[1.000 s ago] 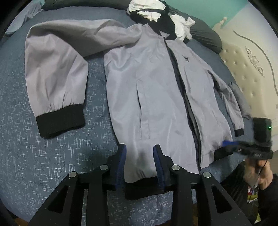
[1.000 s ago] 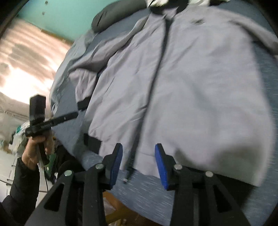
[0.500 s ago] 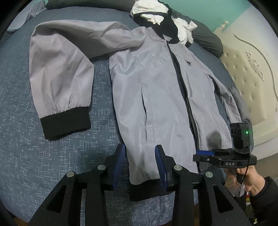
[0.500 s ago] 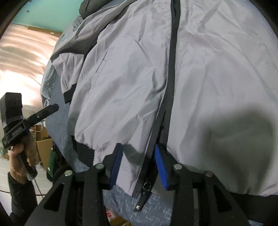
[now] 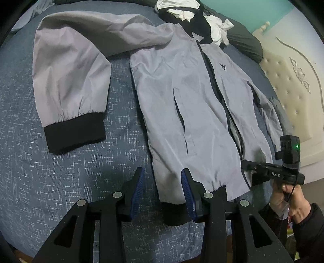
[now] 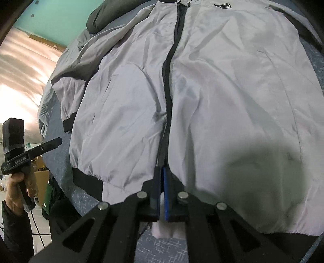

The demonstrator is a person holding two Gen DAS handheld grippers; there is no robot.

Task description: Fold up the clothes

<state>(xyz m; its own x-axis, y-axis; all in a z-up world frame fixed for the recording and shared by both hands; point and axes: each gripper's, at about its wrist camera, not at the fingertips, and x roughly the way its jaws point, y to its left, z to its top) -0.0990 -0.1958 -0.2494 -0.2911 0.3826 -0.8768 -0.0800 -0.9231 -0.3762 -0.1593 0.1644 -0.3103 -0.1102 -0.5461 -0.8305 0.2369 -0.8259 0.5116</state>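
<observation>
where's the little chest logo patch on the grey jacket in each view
Left wrist: the logo patch sits upper right of centre, just right of the zipper.
Right wrist: the logo patch is at the very top edge, right of the zipper.
Shared landmark: the dark zipper line.

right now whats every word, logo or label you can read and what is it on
"DAS": white letters on the black body of the right gripper, seen from the left wrist.
Small white lettering on the side of the left gripper, seen from the right wrist: too blurred to read.
Dark chest badge on the grey jacket: too small to read.
</observation>
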